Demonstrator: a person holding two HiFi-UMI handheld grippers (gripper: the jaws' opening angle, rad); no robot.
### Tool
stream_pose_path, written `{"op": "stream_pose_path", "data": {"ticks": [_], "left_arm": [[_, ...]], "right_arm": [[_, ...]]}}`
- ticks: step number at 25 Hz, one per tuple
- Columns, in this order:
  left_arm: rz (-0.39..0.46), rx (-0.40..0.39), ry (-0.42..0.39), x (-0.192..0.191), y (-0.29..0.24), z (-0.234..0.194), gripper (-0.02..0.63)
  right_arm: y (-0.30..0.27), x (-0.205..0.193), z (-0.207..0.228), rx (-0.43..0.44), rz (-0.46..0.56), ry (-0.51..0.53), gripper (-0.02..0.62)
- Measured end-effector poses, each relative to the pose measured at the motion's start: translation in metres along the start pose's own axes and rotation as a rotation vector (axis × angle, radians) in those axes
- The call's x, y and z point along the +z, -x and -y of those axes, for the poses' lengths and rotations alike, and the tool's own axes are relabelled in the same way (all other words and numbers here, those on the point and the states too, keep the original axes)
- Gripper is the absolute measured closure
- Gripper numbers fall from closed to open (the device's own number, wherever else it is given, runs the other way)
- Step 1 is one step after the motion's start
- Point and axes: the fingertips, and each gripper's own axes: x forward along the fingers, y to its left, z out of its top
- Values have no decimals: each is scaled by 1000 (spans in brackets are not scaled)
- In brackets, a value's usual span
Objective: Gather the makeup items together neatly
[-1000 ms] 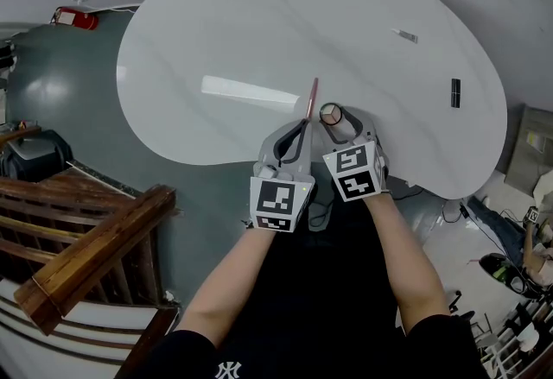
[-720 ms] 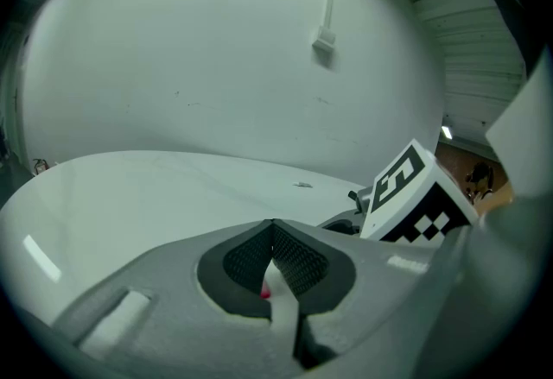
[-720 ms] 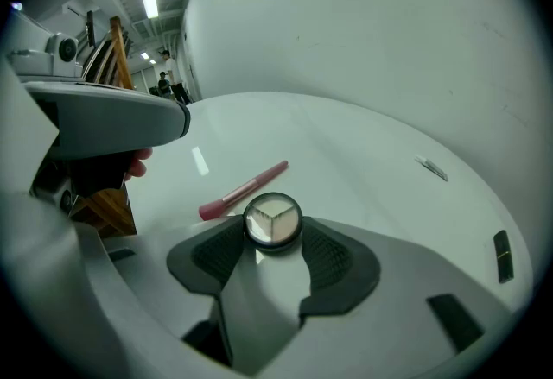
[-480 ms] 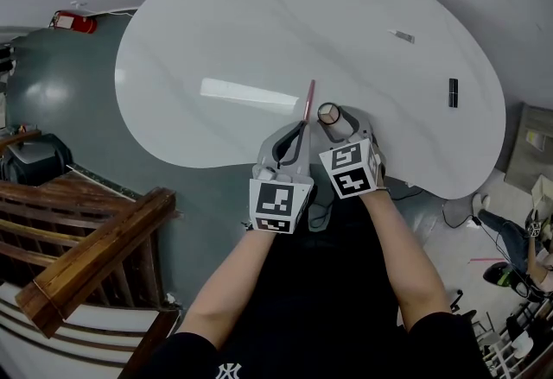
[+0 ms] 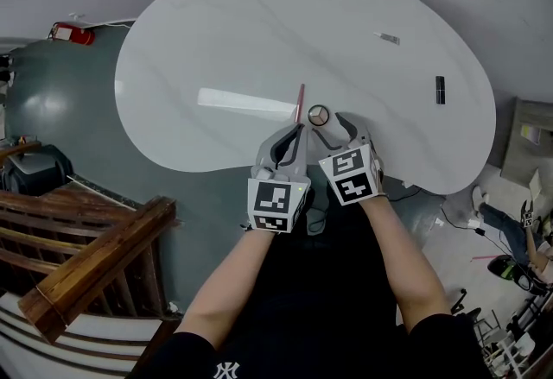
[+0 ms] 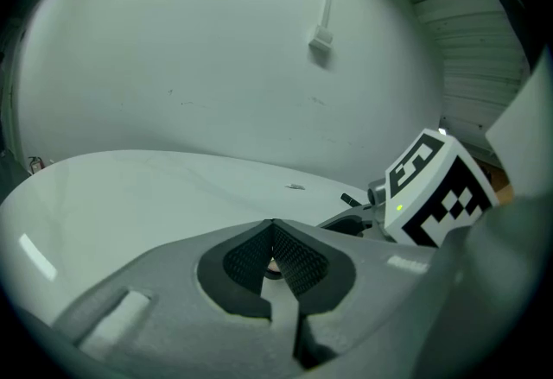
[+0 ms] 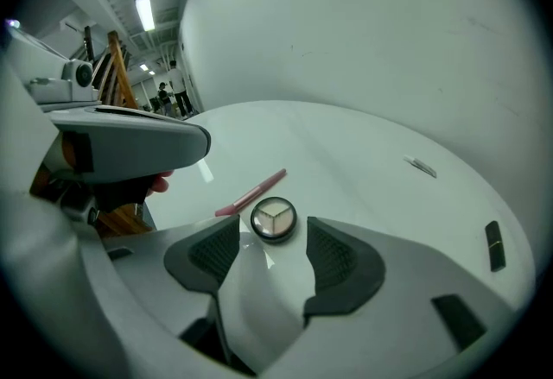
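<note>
Pinching the near end of the pink pencil [image 5: 300,100] in the tightly closed left gripper [image 5: 297,127], close to the white table's [image 5: 216,32] front edge, with the pencil's other end aimed at the far edge. Spreads the right gripper [image 5: 331,125] wide, jaws just opened with nothing between them, the round compact [image 5: 319,116] flat on the table just beyond their tips, right beside the pencil. Shows a black tube [image 5: 440,90] and a small silvery piece [image 5: 386,38] well apart toward the right edge.
</note>
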Motion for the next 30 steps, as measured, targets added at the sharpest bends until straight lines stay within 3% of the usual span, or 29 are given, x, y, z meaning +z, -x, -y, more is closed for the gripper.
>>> {"op": "stream_pose_path", "data": {"ticks": [8, 19, 30], "left_arm": [[23, -67, 16, 22, -2, 28, 597], [34, -216, -4, 51, -14, 109, 597], [-5, -274, -25, 61, -60, 171, 597]], "right_arm": [[43, 3, 7, -22, 72, -76, 355], [123, 4, 66, -193, 179, -185, 504], [164, -26, 142, -289, 199, -273, 561]]}}
